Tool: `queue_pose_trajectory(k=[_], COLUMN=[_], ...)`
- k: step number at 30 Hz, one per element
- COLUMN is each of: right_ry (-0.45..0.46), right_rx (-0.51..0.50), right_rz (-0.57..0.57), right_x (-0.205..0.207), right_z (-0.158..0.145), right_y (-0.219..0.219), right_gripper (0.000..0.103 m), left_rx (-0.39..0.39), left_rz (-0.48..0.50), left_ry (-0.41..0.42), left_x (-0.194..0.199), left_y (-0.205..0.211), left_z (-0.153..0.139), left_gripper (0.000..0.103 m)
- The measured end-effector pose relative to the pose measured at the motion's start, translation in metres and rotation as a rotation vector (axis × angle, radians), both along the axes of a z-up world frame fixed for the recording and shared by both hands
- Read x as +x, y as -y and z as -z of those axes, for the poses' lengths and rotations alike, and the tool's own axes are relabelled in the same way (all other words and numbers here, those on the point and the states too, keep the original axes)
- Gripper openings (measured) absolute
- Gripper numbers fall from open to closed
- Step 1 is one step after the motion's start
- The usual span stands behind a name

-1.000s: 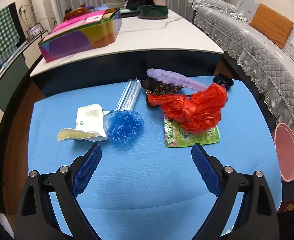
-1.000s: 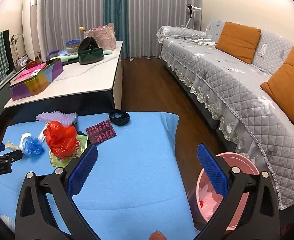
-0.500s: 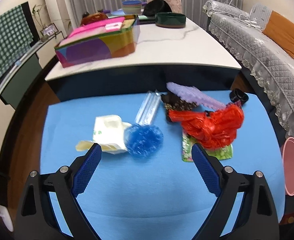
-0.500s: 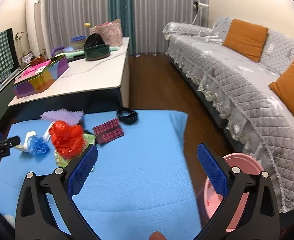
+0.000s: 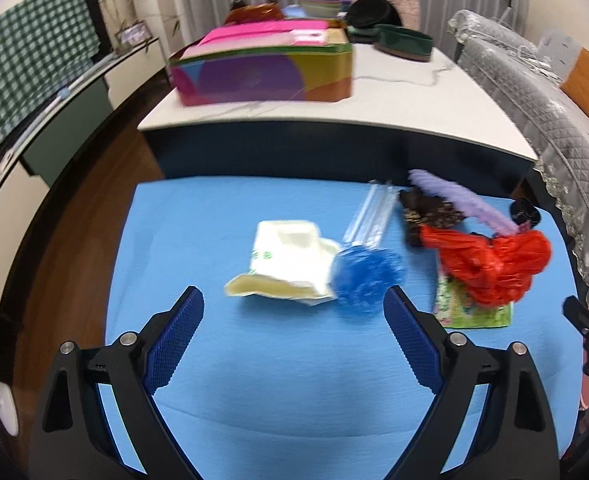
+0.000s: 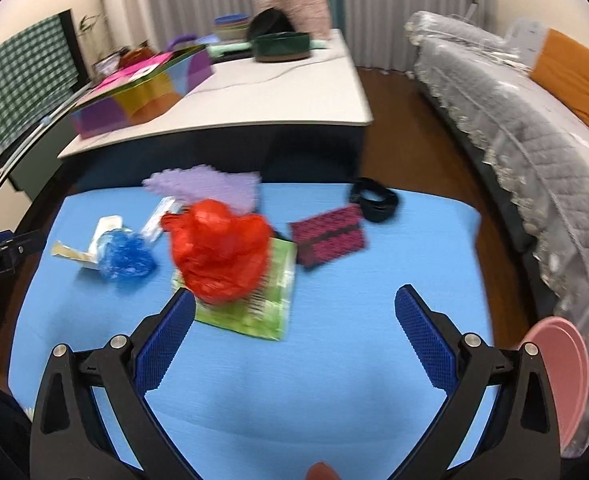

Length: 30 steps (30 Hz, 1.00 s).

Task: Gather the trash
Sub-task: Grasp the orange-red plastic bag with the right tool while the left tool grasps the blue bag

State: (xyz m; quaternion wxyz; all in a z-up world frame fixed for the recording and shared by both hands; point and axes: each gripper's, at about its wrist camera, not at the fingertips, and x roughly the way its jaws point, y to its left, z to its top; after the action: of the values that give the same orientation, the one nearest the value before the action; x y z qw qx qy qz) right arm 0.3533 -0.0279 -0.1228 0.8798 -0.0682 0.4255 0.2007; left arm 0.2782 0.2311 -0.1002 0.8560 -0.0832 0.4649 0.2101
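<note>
We hold two grippers above a counter (image 5: 198, 240) covered in blue cloth. Our left gripper (image 5: 294, 322) has its fingers spread wide, released, with nothing between them. Just ahead of it lies a crushed white carton (image 5: 290, 264), and touching the carton's right side is a crumpled blue plastic bag (image 5: 366, 274). Clear plastic tubes (image 5: 370, 216) stretch away from the blue bag toward the far edge.

Our right gripper (image 6: 294, 322) is likewise spread apart and empty. Straight ahead, near its left fingertip, a crumpled red plastic bag (image 6: 220, 250) rests on top of a flat green wrapper (image 6: 262, 308). Behind the red bag lies a lilac bumpy sheet (image 6: 210, 186). To the right of the red bag sits a dark pink patterned packet (image 6: 330, 236), and beyond that a black band (image 6: 374, 200) near the far edge of the cloth. At the left of this view, the blue bag and carton lie together, and the tip of our left gripper reaches in from the edge.

Off the counter's right side, low down, stands a pink bin (image 6: 562, 376). Farther back is a white-topped table (image 6: 294, 92) carrying a multicoloured box (image 6: 142, 96) and a dark green bowl (image 6: 282, 46). A grey quilted sofa (image 6: 514, 92) with an orange cushion (image 6: 570, 76) runs along the right.
</note>
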Motion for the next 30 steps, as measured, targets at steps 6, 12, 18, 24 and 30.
queue_pose_trajectory(k=[6, 12, 18, 24, 30], right_ry=[-0.043, -0.112, -0.101, -0.073, -0.028], right_rx=[0.011, 0.005, 0.019, 0.012, -0.005], right_rz=[-0.021, -0.019, -0.063, -0.047, 0.034], right_x=[0.023, 0.031, 0.015, -0.01, -0.04], right_z=[0.019, 0.031, 0.021, -0.011, -0.043], right_y=[-0.053, -0.075, -0.064, -0.03, 0.038], right_gripper=[0.098, 0.051, 0.031, 0.031, 0.032], left_rx=[-0.058, -0.046, -0.022, -0.036, -0.091], left_rz=[-0.027, 0.002, 0.031, 0.042, 0.045], left_ry=[-0.021, -0.022, -0.04, -0.045, -0.029], left_x=[-0.001, 0.003, 0.006, 0.007, 0.023], left_y=[-0.017, -0.011, 0.0, 0.008, 0.021], left_z=[0.004, 0.005, 0.009, 0.017, 0.029], left_gripper=[0.089, 0.089, 0.089, 0.089, 0.089])
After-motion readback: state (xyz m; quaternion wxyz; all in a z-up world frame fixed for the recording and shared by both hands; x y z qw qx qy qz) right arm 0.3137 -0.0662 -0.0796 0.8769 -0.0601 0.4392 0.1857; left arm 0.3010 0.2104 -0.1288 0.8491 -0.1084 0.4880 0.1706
